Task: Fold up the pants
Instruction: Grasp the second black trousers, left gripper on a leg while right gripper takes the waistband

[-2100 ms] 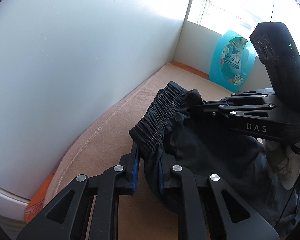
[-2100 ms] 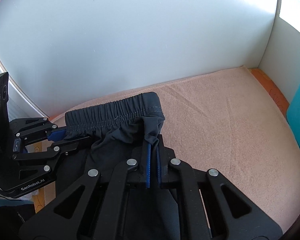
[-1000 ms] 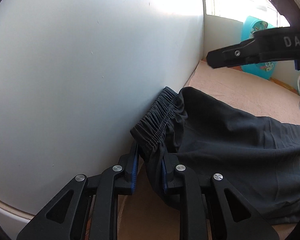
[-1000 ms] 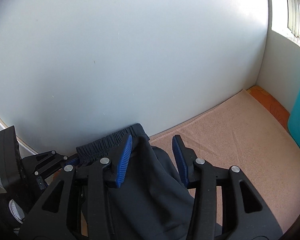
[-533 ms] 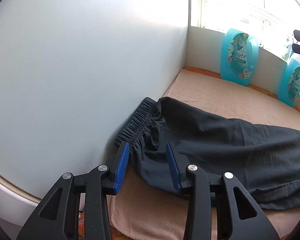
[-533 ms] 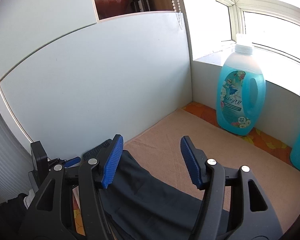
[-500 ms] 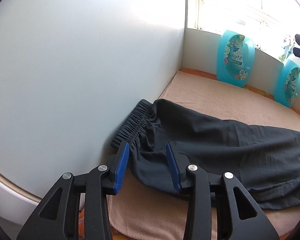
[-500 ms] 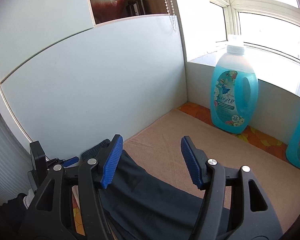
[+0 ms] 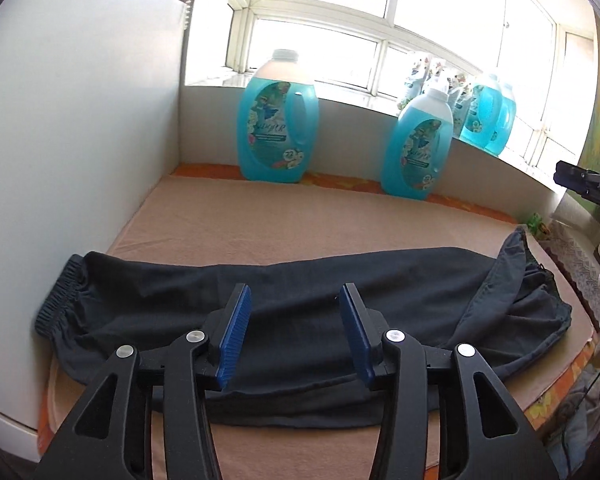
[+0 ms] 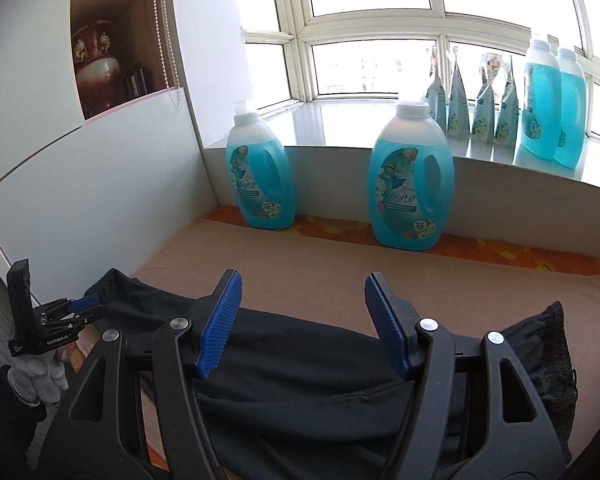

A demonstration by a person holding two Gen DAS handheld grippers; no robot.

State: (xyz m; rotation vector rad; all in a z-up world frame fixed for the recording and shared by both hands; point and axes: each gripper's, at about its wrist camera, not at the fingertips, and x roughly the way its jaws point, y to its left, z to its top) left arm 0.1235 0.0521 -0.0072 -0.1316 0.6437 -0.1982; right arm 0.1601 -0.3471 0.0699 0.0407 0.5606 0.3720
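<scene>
Dark pants [image 9: 300, 300] lie stretched across the tan cloth-covered surface [image 9: 300, 220], one elastic end at the left by the white wall, the other end at the right. They also show in the right wrist view [image 10: 300, 360]. My left gripper [image 9: 296, 332] is open and empty above the middle of the pants. My right gripper [image 10: 302, 324] is open and empty above the pants. The left gripper also shows small at the far left of the right wrist view [image 10: 80, 308].
Two blue detergent bottles [image 9: 278, 132] [image 9: 418, 148] stand at the back edge below the window sill. More bottles [image 10: 548, 108] and pouches stand on the sill. A white wall [image 9: 60, 140] bounds the left side. A shelf with a vase [image 10: 96, 68] is upper left.
Both grippers let go of the pants' elastic end, opened, and pulled back and up. The pants now lie flat across the surface.
</scene>
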